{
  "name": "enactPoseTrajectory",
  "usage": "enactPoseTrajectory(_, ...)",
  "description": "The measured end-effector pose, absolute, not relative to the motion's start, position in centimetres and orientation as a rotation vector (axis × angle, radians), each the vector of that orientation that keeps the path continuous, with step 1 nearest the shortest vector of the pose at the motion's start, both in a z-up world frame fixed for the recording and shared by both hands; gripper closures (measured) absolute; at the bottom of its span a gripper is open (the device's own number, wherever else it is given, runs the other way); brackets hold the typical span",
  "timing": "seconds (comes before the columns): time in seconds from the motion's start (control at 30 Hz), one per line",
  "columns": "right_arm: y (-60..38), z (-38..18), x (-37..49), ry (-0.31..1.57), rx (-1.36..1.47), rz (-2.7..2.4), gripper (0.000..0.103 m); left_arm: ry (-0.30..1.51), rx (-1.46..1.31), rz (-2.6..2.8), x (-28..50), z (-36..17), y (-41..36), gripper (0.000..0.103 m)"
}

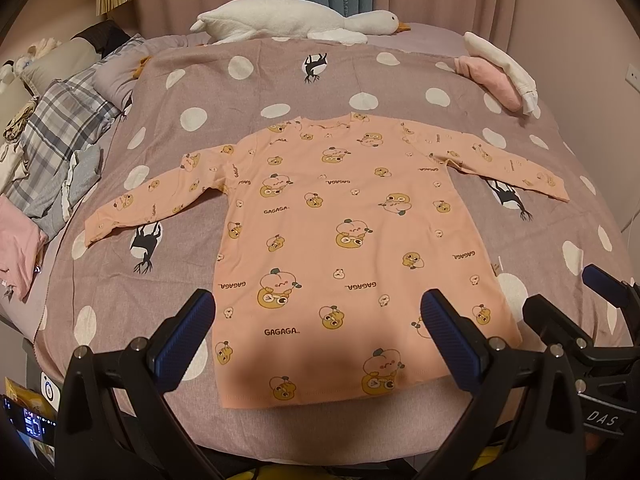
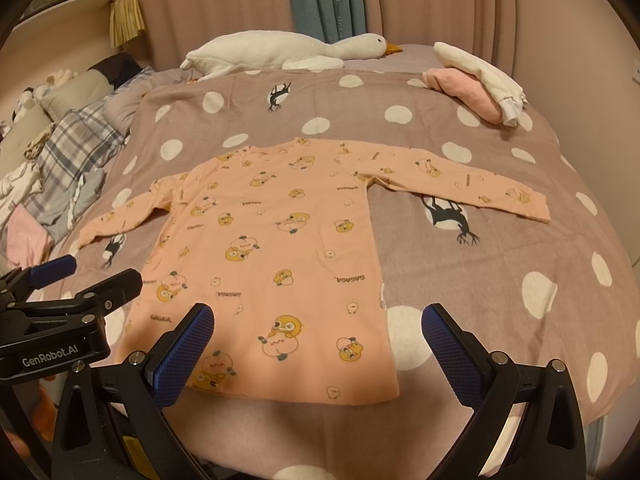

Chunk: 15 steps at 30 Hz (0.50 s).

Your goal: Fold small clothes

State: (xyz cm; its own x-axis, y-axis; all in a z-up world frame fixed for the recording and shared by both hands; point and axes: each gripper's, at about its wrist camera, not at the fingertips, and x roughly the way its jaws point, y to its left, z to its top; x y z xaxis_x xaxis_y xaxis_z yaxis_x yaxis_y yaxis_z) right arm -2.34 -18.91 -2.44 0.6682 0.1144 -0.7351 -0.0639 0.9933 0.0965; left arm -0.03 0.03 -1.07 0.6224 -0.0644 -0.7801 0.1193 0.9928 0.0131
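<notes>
Peach cotton shirt (image 1: 340,216) with cartoon prints lies flat on the spotted bedspread (image 1: 224,92), both sleeves spread out, hem nearest the cameras. The left gripper (image 1: 316,312) and right gripper (image 2: 318,322) hover above the hem, jaws spread wide, grasping nothing.

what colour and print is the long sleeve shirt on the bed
Peach-pink shirt, printed with yellow cartoon chicks and "GAGAGA" lettering. It shows best in the left wrist view.

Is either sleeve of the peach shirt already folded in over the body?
No. Both sleeves of the peach shirt lie spread outward on the blanket.
</notes>
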Motion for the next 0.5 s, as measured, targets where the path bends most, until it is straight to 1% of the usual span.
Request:
enactPoseTrajectory(0.2, -19.1, -3.0, -2.4, 0.836, 0.09, 0.119, 0.0, 0.923, 0.02, -0.138, 0.3, -2.0, 0.7, 0.0)
enactPoseTrajectory(0.4, -22.6, -5.2, -1.4, 0.855, 0.378, 0.29, 0.0, 1.018, -0.237, -0.301, 2.4, -4.7, 2.8, 0.0)
enactPoseTrajectory(0.5, -25.2, -6.0, -1.0, 0.823, 0.468, 0.283, 0.0, 1.01, -0.374, -0.39, 3.2, -5.3, 3.8, 0.0)
